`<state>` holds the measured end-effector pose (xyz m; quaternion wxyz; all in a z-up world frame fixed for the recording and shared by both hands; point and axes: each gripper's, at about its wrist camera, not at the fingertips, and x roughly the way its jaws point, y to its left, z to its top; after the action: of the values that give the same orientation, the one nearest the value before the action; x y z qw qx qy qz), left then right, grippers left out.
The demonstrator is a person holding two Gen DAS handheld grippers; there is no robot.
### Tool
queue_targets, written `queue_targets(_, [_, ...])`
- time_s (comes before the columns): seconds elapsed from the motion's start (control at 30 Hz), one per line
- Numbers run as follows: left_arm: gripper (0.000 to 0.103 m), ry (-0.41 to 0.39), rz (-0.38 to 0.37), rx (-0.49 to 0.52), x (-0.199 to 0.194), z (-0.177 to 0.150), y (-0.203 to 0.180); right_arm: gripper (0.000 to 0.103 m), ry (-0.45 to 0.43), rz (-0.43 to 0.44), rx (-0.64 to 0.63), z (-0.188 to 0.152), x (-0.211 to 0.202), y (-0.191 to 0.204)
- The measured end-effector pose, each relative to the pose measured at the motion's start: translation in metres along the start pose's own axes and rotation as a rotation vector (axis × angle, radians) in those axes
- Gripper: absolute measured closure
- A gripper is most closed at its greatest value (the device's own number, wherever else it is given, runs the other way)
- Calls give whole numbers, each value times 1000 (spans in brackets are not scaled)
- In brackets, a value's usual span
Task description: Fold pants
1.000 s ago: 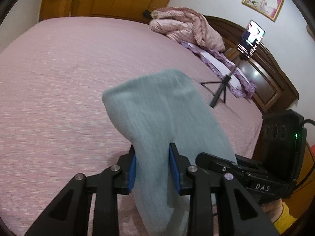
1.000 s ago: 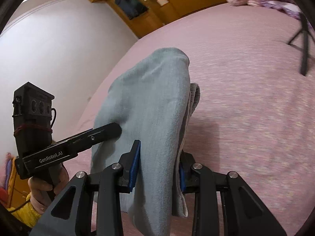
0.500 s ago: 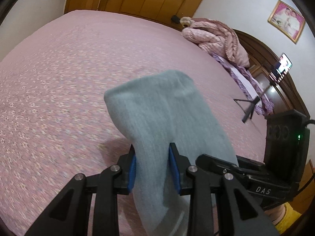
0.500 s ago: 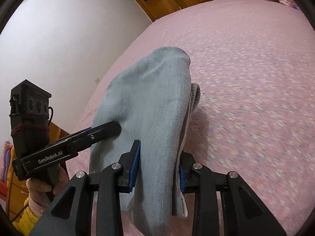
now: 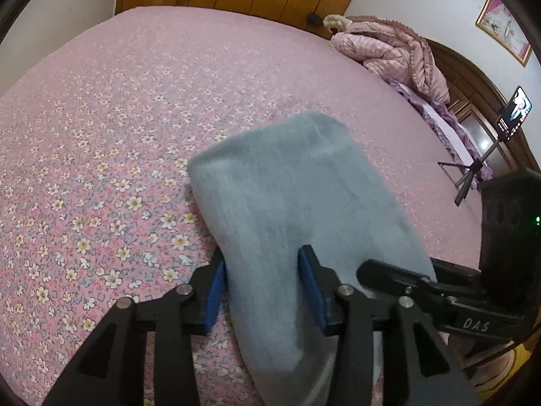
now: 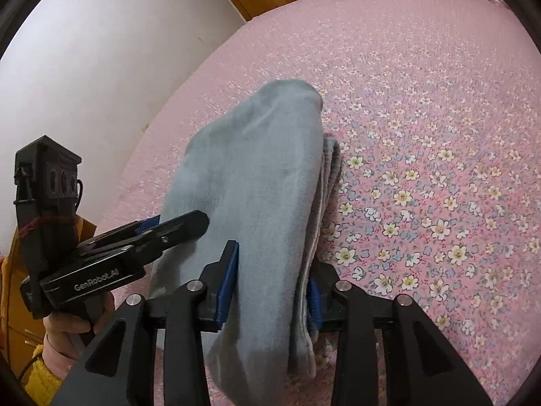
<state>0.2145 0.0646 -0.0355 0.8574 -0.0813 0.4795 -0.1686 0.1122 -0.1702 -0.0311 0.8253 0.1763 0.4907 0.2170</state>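
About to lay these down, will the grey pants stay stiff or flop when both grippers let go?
Likely floppy: the grey pants drape in soft layers over the jaws. Probably light, sagging little. The fleecy surface looks unlikely to slide on the bedspread.

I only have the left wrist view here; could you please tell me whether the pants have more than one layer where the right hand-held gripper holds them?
Observer: Yes. In the right wrist view the pants show several stacked layers along their right edge, between the right hand-held gripper's pads.
Operator: Thank you. Is the left hand-held gripper gripping the same bundle?
Observer: It is. The left hand-held gripper reaches in from the left, its tip against the cloth's left side.
Operator: And what lies to the left of the bed?
Observer: A plain white wall runs beside the floral bed.
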Motion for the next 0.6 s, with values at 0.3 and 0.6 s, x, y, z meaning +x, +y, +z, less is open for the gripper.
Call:
queue_targets(0.3, [56, -159, 55, -24, -44, -3, -17, 65, -113, -102, -32, 0, -44, 8])
queue_targets(0.6, [70, -116, 103, -33, 4, 12, -16, 65, -122, -118, -132, 22, -26, 20])
